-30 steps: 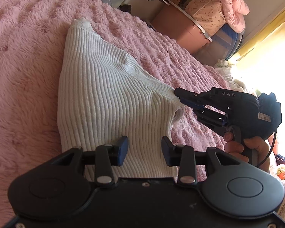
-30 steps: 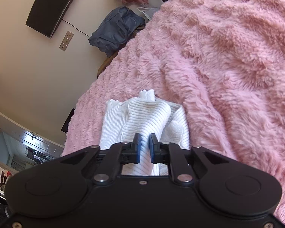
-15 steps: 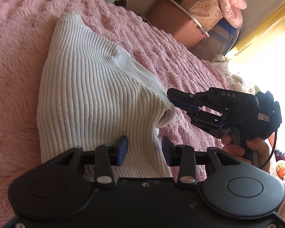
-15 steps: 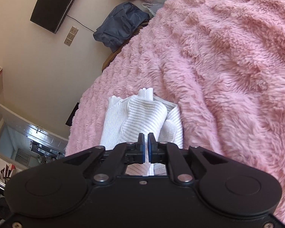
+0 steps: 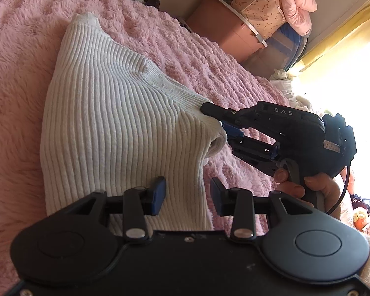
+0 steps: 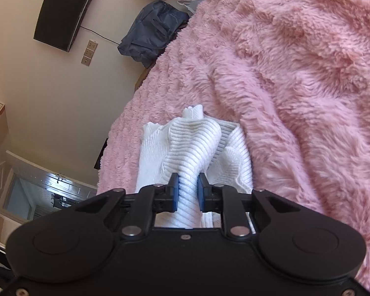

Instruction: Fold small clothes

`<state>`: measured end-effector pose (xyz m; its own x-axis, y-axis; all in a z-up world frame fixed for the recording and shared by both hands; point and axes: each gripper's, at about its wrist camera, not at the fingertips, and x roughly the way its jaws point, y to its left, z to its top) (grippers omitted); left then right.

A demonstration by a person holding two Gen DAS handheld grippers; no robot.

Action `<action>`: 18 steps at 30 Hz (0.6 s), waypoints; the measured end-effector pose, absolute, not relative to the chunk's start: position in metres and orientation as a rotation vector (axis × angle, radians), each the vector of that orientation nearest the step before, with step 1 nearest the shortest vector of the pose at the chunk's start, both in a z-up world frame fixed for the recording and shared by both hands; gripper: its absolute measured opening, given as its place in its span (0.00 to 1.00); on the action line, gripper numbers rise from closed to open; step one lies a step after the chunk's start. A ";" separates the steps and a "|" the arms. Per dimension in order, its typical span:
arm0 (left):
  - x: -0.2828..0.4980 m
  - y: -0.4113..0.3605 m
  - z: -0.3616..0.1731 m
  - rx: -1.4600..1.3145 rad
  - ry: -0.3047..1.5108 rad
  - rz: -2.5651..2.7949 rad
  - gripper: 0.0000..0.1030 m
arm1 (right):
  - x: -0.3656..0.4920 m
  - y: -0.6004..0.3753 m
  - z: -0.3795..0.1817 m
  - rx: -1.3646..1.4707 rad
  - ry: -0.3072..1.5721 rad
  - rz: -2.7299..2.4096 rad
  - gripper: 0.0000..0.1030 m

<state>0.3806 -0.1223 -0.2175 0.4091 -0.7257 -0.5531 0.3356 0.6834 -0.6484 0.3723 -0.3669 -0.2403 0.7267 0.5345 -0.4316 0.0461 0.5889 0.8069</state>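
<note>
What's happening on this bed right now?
A person holding tongs in each hand is folding a white ribbed sweater on a fluffy pink blanket. The right tongs have a bunched ridge of the knit between their pads, and their jaws are opening, so that grip looks to be letting go. The left tongs are open over the sweater's near edge, gripping nothing. The fold isn't finished.

Bright daylight, blown-out window glare [image 5: 352,56] at right, fisheye-bent edges, sharp focus
</note>
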 end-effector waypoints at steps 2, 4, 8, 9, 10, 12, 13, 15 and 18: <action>0.382 -0.129 -0.214 -0.478 0.918 -0.723 0.38 | 0.375 -0.371 -0.231 0.885 0.706 0.304 0.15; 0.383 -0.136 -0.214 -0.456 0.914 -0.732 0.38 | 0.377 -0.375 -0.226 0.869 0.699 0.296 0.15; 0.386 -0.141 -0.230 -0.444 0.950 -0.723 0.39 | 0.387 -0.376 -0.247 0.808 0.762 0.223 0.15; 0.386 -0.141 -0.233 -0.436 0.954 -0.718 0.39 | 0.387 -0.378 -0.257 0.822 0.773 0.221 0.15; 0.386 -0.140 -0.236 -0.440 0.955 -0.716 0.39 | 0.387 -0.378 -0.266 0.837 0.782 0.223 0.15; 0.385 -0.137 -0.237 -0.462 0.950 -0.719 0.39 | 0.386 -0.380 -0.276 0.862 0.772 0.244 0.16; 0.385 -0.135 -0.236 -0.482 0.950 -0.721 0.39 | 0.384 -0.381 -0.277 0.872 0.763 0.251 0.17; 0.381 -0.125 -0.228 -0.535 0.939 -0.723 0.39 | 0.377 -0.386 -0.275 0.908 0.738 0.270 0.21; 0.367 -0.105 -0.209 -0.531 0.883 -0.707 0.39 | 0.358 -0.391 -0.255 0.868 0.693 0.309 0.25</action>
<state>0.3673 -0.1051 -0.2085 0.4398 -0.7421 -0.5058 0.3311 0.6575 -0.6768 0.3581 -0.3910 -0.2548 0.7428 0.5136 -0.4294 0.0241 0.6205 0.7839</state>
